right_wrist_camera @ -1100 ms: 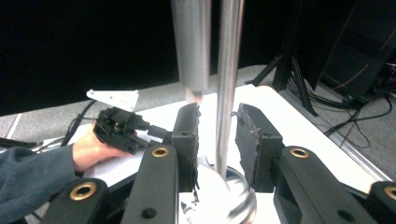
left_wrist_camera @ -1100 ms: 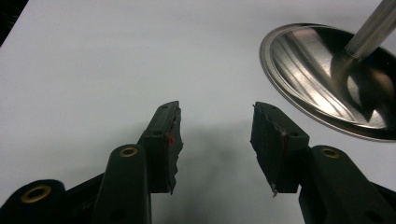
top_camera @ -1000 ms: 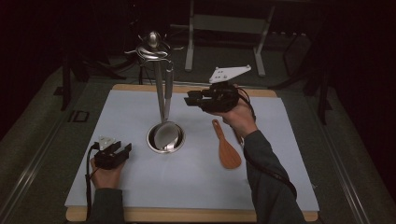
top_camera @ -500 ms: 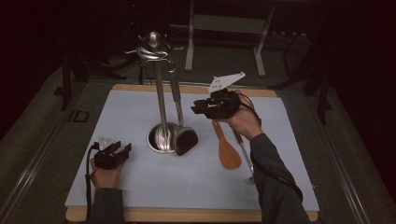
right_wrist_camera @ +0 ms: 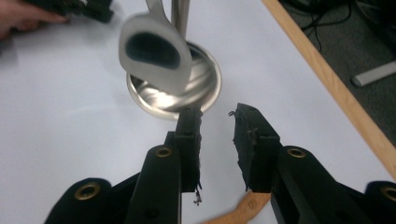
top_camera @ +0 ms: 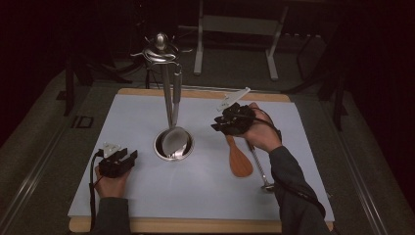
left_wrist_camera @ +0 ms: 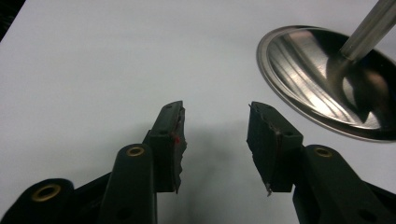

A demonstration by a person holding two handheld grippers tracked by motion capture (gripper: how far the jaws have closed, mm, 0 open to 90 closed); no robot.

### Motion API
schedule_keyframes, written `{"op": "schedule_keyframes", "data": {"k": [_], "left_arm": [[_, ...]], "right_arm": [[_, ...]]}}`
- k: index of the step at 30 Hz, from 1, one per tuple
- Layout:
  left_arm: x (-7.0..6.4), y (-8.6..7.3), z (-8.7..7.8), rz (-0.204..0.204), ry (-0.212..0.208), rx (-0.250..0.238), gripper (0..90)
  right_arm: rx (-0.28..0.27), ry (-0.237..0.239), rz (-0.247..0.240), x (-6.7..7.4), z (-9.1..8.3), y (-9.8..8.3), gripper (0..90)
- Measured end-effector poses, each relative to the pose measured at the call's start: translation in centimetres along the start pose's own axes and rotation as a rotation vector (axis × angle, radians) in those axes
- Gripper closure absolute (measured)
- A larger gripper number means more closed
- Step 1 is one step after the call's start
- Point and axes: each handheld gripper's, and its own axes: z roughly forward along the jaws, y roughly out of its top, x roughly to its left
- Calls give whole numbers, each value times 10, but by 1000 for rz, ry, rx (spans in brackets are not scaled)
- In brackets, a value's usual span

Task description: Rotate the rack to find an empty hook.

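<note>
Foreground: left gripper (top_camera: 128,155) is resting on the white mat (top_camera: 195,196) at my near left. Its jaws are standing wide with nothing between them and have just been closing a little. I am leaving it parked, clear of the stand base (top_camera: 159,147).

Farther in on the right, the wooden spatula (top_camera: 239,159) is lying flat on the mat. Its blade is pointing toward me and its handle is running away under the right hand. A long metal utensil (top_camera: 259,166) is lying just beside it on the outer side.

Right gripper (top_camera: 215,125) is hovering over the spatula's handle end. Its jaws are parted and empty, and they have just been opening. In the right gripper view the handle (right_wrist_camera: 238,210) is showing below the pads, not yet between them.

I am judging the step as the reach for the spatula. To do it well I am aiming to:
- straddle the handle squarely
- come down until the pads flank it
- close without catching the metal utensil

Beyond, the ladle (top_camera: 174,141) is hanging from the stand (top_camera: 161,49), so any lift should be steering wide of it.
</note>
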Motion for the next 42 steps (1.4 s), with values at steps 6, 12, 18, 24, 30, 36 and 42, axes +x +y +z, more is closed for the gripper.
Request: {"op": "schedule_keyframes", "data": {"k": [6, 12, 18, 24, 30, 36, 42], "left_arm": [[0, 0, -3, -13, -15, -18, 640], [-12, 13, -33, -16, -64, -152, 874], [-37, 32, -59, 25, -114, -265, 900], [-56, 67, -86, 47, -157, -369, 900], [-70, 104, -107, 65, -199, -479, 900], [-89, 136, -119, 124, -239, -657, 900], [-105, 158, -119, 156, -268, -794, 900]], "right_arm": [[37, -3, 10, -1, 4, -11, 691], [107, -17, 52, -7, 6, -27, 677], [155, -19, 58, -6, 8, -37, 654], [215, -27, 58, -1, 20, -49, 637], [265, -35, 57, 4, 35, -62, 604], [265, -33, 67, 10, 48, -71, 578], [256, -22, 83, 13, 55, -78, 564]]}}
